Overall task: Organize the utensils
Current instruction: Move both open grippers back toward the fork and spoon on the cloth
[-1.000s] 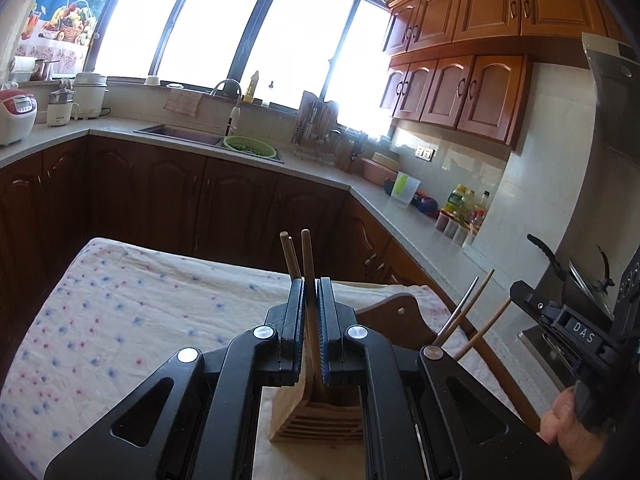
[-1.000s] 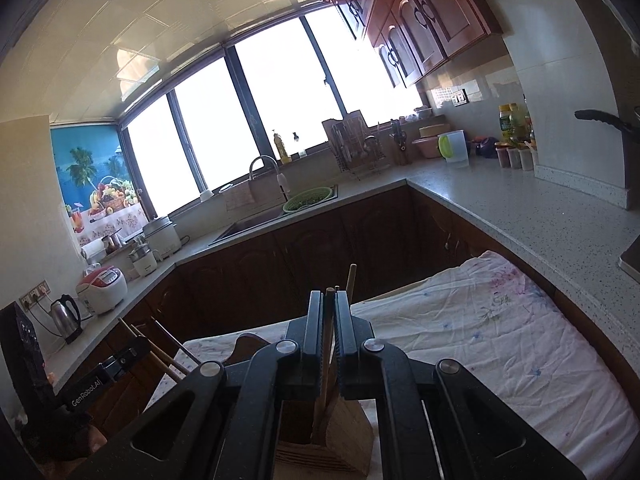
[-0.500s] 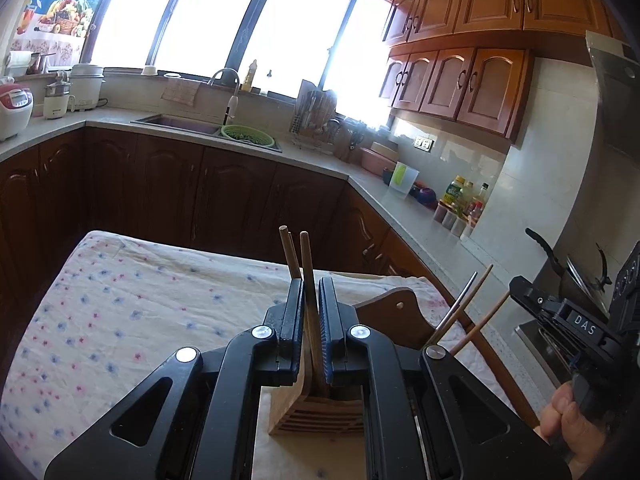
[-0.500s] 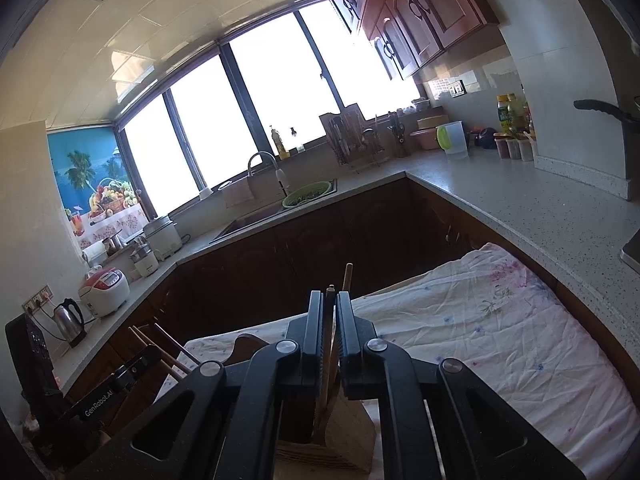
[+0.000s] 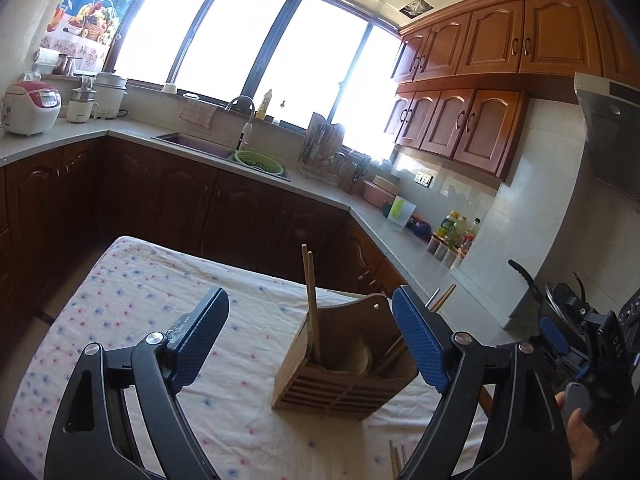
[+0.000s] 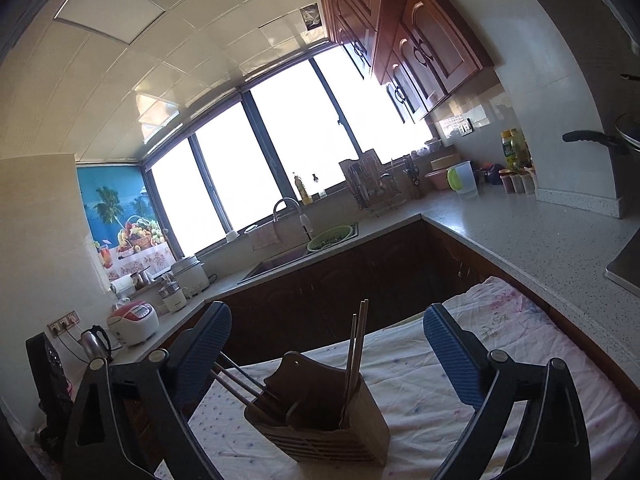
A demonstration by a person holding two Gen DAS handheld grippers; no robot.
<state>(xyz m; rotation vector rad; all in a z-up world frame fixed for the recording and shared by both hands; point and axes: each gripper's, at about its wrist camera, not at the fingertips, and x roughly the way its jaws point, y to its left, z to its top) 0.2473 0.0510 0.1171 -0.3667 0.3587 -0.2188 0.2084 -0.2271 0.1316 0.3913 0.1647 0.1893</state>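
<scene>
A wooden utensil holder (image 5: 344, 364) (image 6: 320, 420) stands on the cloth-covered table. A pair of wooden chopsticks (image 5: 310, 292) stands upright in its left compartment, free of my left gripper (image 5: 308, 296), whose jaws are opening wide with nothing pressed between the blue pads (image 5: 200, 340). My right gripper (image 6: 328, 312) is also opening, and a second upright pair of chopsticks (image 6: 358, 340) stands loose in the holder ahead of it. More chopsticks (image 6: 236, 376) lean out of the holder's far side. The right gripper (image 5: 560, 336) and a hand (image 5: 576, 440) show at the right edge of the left wrist view.
The table wears a white floral cloth (image 5: 140, 320), with loose chopsticks (image 5: 396, 460) near its front edge. Dark cabinets and a grey counter (image 6: 540, 240) wrap around behind, carrying a sink (image 5: 192, 142), a green colander (image 5: 258, 160), a rice cooker (image 5: 32, 112), a kettle (image 6: 96, 340) and bottles (image 5: 456, 228).
Both grippers were shut on chopstick pairs over the holder. They have opened wide and drawn back and up, leaving both pairs standing in the holder.
</scene>
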